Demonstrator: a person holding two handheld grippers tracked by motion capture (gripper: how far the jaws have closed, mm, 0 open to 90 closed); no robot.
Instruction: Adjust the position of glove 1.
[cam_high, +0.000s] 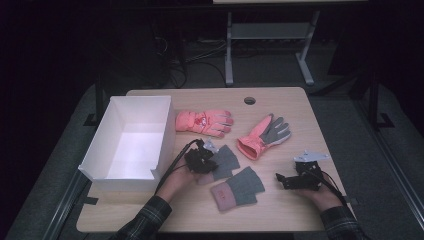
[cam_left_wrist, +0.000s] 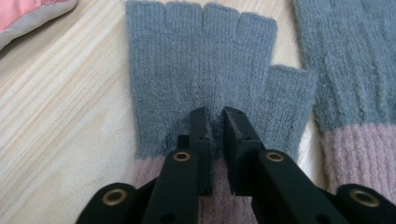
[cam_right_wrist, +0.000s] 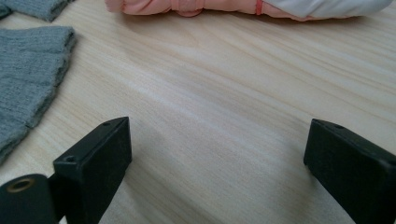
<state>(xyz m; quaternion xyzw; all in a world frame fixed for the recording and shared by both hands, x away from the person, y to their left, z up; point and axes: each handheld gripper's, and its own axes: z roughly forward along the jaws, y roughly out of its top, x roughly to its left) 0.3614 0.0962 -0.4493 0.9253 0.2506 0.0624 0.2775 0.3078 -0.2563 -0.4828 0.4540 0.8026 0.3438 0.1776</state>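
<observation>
- The left tool (cam_left_wrist: 215, 122) has its jaws pinched together on a fold of the grey glove (cam_left_wrist: 205, 65), low on its palm just above the pink cuff.
- From the high view, that glove (cam_high: 226, 161) lies flat near the middle of the worktop (cam_high: 280, 215), towards the front edge, just right of the white box (cam_high: 131, 145).
- A 2nd grey glove (cam_high: 239, 189) lies just beside it, closer to the front edge; whether the 2 touch I cannot tell.
- The right tool (cam_right_wrist: 217, 161) rests near the front-right corner, jaws spread wide over bare wood, gripping nothing.
- 2 pink gloves lie farther back: one (cam_high: 205, 121) by the box's far corner, the other (cam_high: 264, 136) right of centre, grey palm up.
</observation>
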